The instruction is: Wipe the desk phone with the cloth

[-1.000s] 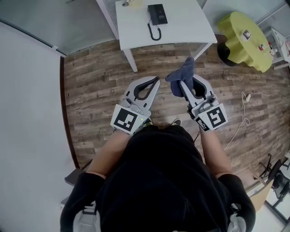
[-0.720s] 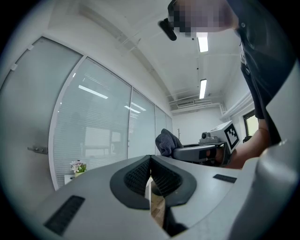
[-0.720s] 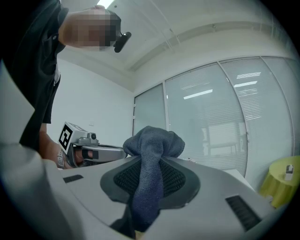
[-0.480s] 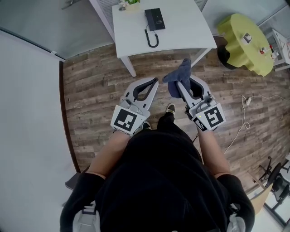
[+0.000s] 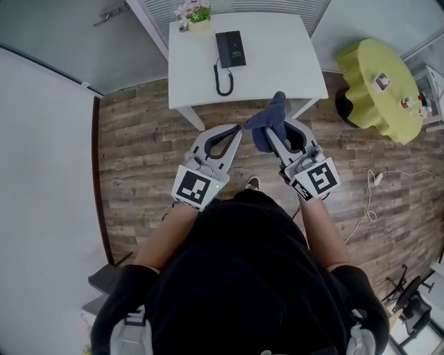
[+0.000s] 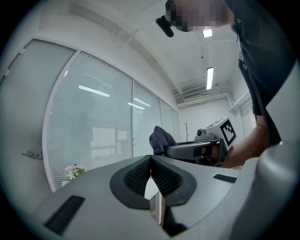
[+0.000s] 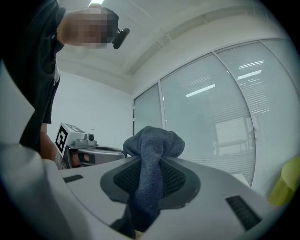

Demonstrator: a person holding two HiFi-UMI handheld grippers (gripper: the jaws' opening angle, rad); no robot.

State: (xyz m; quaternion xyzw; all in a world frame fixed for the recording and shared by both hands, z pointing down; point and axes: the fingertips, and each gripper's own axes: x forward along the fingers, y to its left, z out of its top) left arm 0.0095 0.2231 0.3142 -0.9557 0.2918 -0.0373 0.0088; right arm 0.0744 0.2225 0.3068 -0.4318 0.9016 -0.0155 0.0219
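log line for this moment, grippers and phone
phase: pre-wipe | right gripper: shut on cloth | left gripper: shut, empty | desk phone: on white table, untouched

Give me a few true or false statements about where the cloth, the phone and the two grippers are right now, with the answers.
1. The right gripper is shut on the cloth. True.
2. The cloth is touching the desk phone. False: the cloth is held up in the air, apart from the phone.
3. The left gripper holds a second cloth. False: its fingers are closed together with nothing between them.
4. The phone sits on the white table. True.
5. The phone is the only thing on the table. False: a small bunch of flowers stands at a far corner.
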